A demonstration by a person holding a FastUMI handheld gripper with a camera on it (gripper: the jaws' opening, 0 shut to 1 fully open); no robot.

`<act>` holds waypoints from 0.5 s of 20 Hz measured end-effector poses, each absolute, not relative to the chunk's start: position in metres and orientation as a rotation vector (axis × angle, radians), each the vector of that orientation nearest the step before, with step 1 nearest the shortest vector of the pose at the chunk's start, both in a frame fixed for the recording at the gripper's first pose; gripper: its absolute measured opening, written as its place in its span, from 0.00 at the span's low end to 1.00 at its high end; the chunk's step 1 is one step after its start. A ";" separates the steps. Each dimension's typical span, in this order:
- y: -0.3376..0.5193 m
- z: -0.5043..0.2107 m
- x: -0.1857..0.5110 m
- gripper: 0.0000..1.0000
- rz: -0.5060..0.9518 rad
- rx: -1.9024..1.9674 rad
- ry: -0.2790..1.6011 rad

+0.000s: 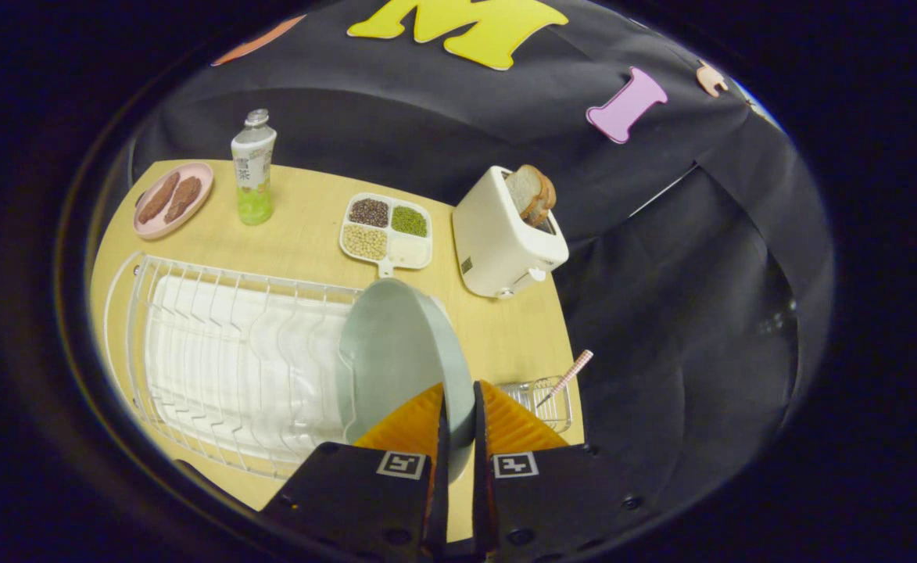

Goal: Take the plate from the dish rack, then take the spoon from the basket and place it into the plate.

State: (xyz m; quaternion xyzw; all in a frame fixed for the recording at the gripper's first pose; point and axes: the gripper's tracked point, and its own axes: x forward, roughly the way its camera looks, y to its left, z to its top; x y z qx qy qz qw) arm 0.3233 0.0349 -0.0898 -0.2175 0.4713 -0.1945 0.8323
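A pale green plate (395, 352) stands on edge at the right end of the white wire dish rack (223, 352). My gripper (458, 399) is shut on the plate's rim, one finger on each face. Just right of the fingers sits a small wire basket (548, 399) near the table's right edge. A spoon (567, 377) with a checked pink handle leans out of the basket, handle pointing up and right.
Beyond the rack on the wooden table (309, 242) stand a white toaster (505, 234) with bread slices, a divided tray of beans (386, 231), a green drink bottle (253, 168) and a pink plate of brown food (173, 199). The table edge drops off right of the basket.
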 end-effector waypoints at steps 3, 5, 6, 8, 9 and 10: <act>0.040 -0.088 0.321 0.18 -0.424 -0.477 0.968; 0.039 -0.084 0.318 0.18 -0.459 -0.461 0.946; 0.039 -0.080 0.318 0.18 -0.482 -0.454 0.925; 0.036 -0.072 0.317 0.18 -0.547 -0.443 0.868; 0.034 -0.069 0.316 0.18 -0.573 -0.433 0.842; 0.033 -0.066 0.315 0.18 -0.584 -0.424 0.828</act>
